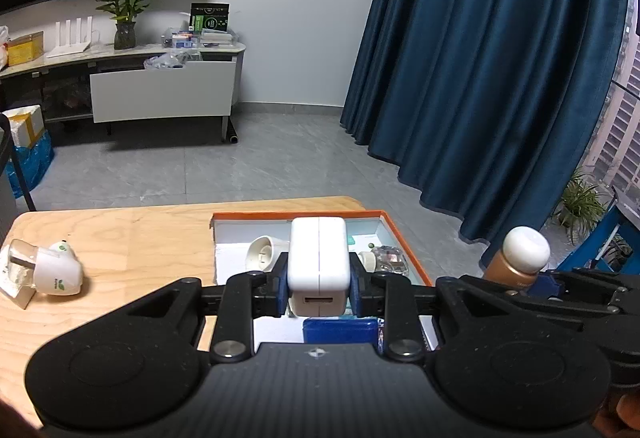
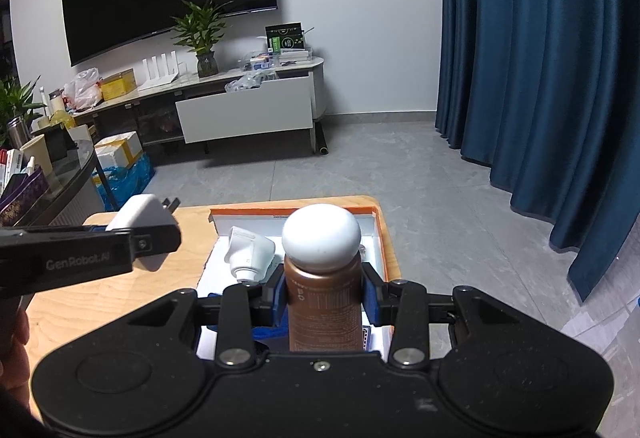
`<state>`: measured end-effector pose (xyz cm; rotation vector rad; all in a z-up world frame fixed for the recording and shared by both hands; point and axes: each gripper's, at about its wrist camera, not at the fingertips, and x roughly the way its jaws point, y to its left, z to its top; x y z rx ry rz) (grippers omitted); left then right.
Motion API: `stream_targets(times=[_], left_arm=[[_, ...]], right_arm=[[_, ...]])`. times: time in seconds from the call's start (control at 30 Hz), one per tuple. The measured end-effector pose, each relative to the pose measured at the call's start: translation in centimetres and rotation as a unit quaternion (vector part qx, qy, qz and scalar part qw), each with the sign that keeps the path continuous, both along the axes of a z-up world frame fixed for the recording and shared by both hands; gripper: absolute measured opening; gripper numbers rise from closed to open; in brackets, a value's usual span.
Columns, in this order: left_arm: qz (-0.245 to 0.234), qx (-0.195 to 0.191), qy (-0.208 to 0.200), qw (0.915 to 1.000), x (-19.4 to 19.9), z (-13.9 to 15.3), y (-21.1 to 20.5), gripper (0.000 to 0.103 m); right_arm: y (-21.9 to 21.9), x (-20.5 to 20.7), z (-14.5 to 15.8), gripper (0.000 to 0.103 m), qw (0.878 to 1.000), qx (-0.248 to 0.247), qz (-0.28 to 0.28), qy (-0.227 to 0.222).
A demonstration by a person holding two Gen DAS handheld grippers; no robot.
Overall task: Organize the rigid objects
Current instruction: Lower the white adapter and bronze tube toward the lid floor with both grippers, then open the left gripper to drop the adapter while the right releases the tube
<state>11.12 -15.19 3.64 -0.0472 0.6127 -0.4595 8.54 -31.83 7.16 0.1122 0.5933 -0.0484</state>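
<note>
The left gripper's side arm reads "GenRobot.AI" in the right wrist view; no other writing is legible; its pads pinch a white USB power adapter, port facing the camera, prongs pointing away, held above the orange-rimmed box on the wooden table; the right gripper clamps a brown bottle with a white cap upright, its print too small to read, also above the box; inside lies a white plug adapter.
</note>
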Motion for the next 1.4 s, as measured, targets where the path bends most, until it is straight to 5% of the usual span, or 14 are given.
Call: stream_targets(times=[0.6,0.93,1.0,1.4], left_arm=[[-0.025,0.000,-0.002,0.9997,1.6,0.5,-1.3,0.028],[0.002,-0.015,0.021,0.9997,2.8,0.1,0.7,0.028],[0.008,-0.018,0.024,0.9995,2.8,0.2,1.2,0.028],[0.040,-0.021,0.044,0.9980,2.2,-0.4,3.5,0.029]], right_arm=[[0.2,1.5,-0.2,0.046,1.000,-0.013,-0.001,0.022],[0.8,4.1,-2.0,0.047,0.999,-0.019,-0.004,0.050],[1.1,4.4,-1.8,0.062,0.999,-0.018,-0.002,0.045],[2.8,3.2,-0.7,0.073,1.000,-0.024,0.004,0.004]])
